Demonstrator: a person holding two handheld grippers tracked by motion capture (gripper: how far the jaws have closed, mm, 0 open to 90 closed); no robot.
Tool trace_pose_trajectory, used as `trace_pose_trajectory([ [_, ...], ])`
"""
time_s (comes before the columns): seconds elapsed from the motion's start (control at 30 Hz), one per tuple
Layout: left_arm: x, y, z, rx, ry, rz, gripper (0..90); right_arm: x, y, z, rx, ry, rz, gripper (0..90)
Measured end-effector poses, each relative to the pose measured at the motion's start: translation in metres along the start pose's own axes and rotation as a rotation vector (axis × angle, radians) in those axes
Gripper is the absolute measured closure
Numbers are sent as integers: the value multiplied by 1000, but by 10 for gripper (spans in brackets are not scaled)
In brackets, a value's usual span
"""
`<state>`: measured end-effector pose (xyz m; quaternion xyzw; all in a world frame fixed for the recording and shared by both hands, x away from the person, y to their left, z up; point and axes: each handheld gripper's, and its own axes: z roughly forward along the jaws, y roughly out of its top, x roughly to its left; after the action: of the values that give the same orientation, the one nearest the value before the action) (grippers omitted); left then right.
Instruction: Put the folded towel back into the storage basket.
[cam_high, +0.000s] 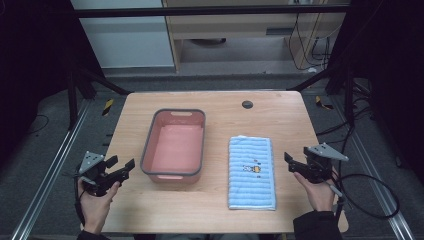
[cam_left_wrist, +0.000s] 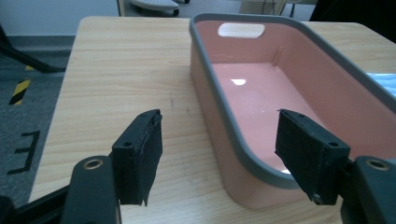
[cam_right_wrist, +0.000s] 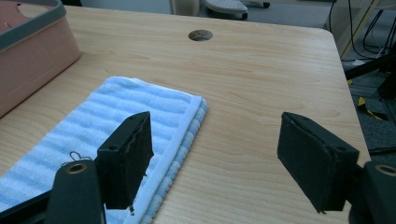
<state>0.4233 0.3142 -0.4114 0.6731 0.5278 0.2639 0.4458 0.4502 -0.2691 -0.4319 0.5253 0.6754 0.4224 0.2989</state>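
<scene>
- The folded blue striped towel (cam_high: 252, 173) lies flat on the wooden surface (cam_high: 220, 210), right of centre, its long side running away from us; a small picture is stitched near its middle.
- Just to its left, apart from it, stands the pink basin (cam_high: 174, 145) with a grey rim. It is empty, and in the left gripper view its glossy floor shows bare.
- We judge the work in hand to be moving the towel into the basin. By that reading nothing is done yet: the towel is untouched and still neatly folded, and grasping, lifting and placing are all left.
- Our right tongs (cam_high: 291, 163) hover just right of the towel, jaws wide apart and holding nothing. In the right gripper view one jaw sits over the towel's near edge and the other over bare wood.
- Our left tongs (cam_high: 121, 167) wait off the basin's left side, jaws likewise apart and empty; in the left gripper view they straddle the basin's near corner without touching it.
- Further out, a round cable hole (cam_high: 247, 104) sits in the surface near its far edge, well clear of everything.
- Nothing lies between towel and basin; only the basin's wall must be cleared, and the limp folds may sag or open when lifted from one edge.
</scene>
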Motion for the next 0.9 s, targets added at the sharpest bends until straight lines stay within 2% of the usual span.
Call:
trace_pose_trajectory([
  [0.33,-22,8,-7,-35,-50,31,309,1,6,-2,-11,20,-3,271],
  [0.43,-33,9,-6,-37,-67,56,318,2,8,-2,-15,28,-5,275],
  [0.47,-33,9,-6,-37,-67,56,319,2,9,-1,-16,32,-11,276],
  [0.5,-39,10,-6,-39,-75,65,320,3,9,-1,-13,32,-13,280],
  [0.53,-39,10,-6,-39,-75,65,321,3,9,-1,-13,32,-13,280],
  [0.67,-53,14,-6,-64,-92,89,332,5,15,2,-10,39,-30,299],
  [0.9,-71,21,-7,-82,-124,115,333,10,21,5,-9,64,-48,299],
])
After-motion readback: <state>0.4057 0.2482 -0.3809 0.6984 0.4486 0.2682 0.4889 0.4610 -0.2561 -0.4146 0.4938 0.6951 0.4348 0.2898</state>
